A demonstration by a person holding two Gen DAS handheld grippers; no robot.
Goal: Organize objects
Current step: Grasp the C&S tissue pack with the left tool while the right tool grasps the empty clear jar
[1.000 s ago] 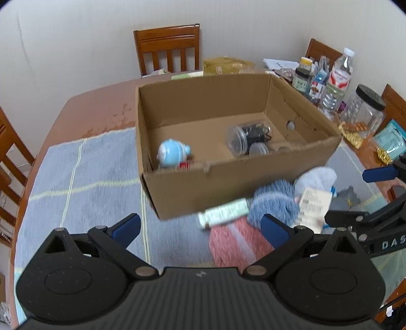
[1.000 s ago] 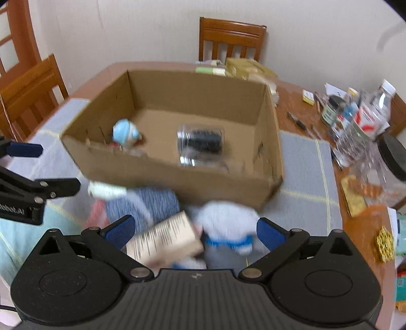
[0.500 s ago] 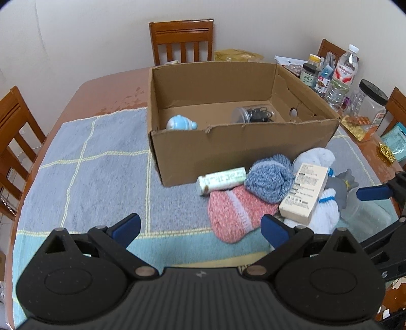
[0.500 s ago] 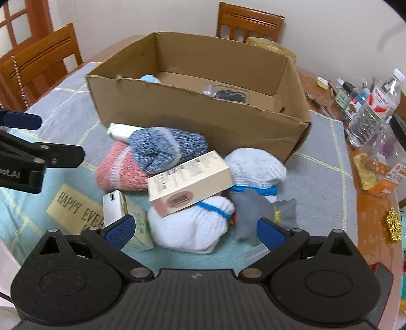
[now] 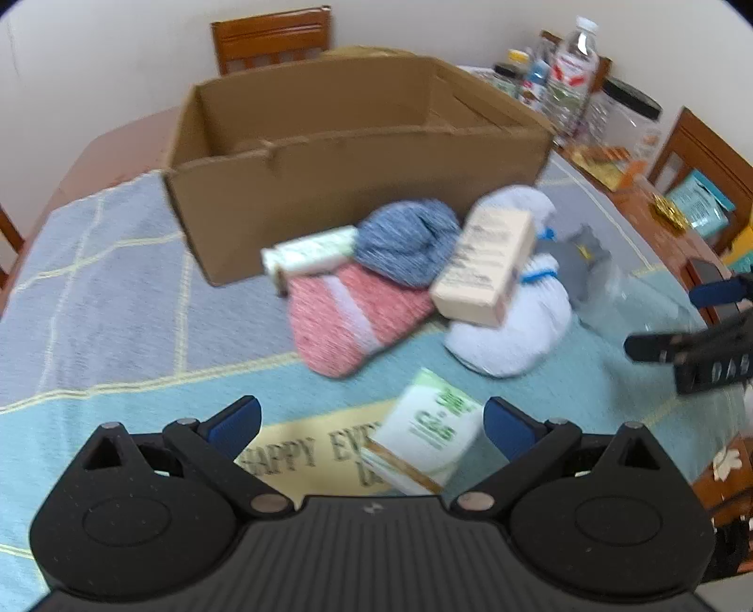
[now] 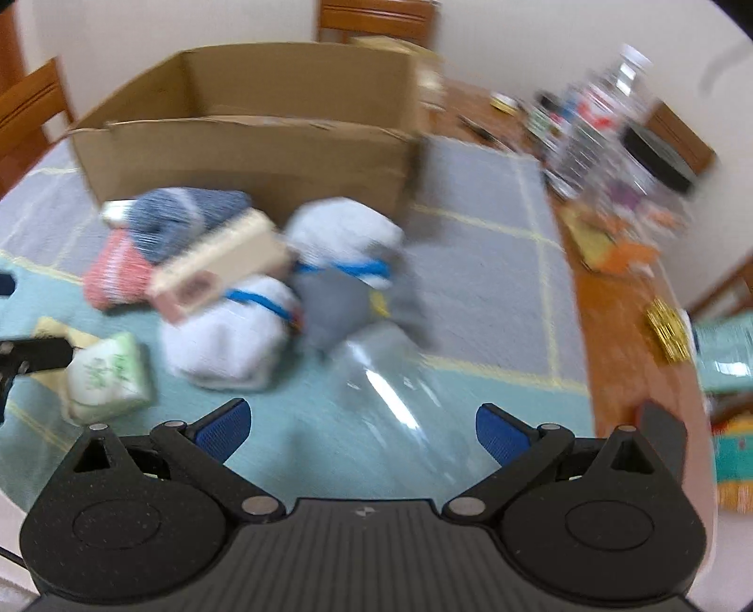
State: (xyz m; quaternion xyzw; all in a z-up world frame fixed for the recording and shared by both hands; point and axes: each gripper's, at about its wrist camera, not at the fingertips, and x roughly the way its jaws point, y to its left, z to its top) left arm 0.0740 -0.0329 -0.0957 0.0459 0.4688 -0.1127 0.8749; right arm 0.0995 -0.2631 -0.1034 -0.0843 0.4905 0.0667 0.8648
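Observation:
An open cardboard box [image 5: 357, 155] [image 6: 244, 150] stands on the cloth. In front of it lies a pile: a pink sock [image 5: 348, 320], a blue sock [image 5: 404, 240], white socks [image 5: 513, 325] [image 6: 226, 329], a beige carton [image 5: 484, 263] [image 6: 216, 263], a white tube [image 5: 310, 254] and a grey plush toy [image 6: 339, 301]. A green-and-white packet [image 5: 428, 433] [image 6: 108, 372] lies near my open, empty left gripper [image 5: 372, 419]. A clear plastic jar [image 6: 400, 390] lies just ahead of my open, empty right gripper [image 6: 362, 423]. Both views are blurred.
Bottles and a black-lidded jar [image 5: 626, 117] [image 6: 654, 160] crowd the table's right side with snack packets [image 6: 724, 348]. Wooden chairs [image 5: 273, 37] stand behind the table and at its sides. A blue-green cloth [image 5: 94, 282] covers the table.
Both grippers have dropped lower and pulled back toward the near edge. The box's inside is now hidden. The packet and clear jar now lie close to the fingers.

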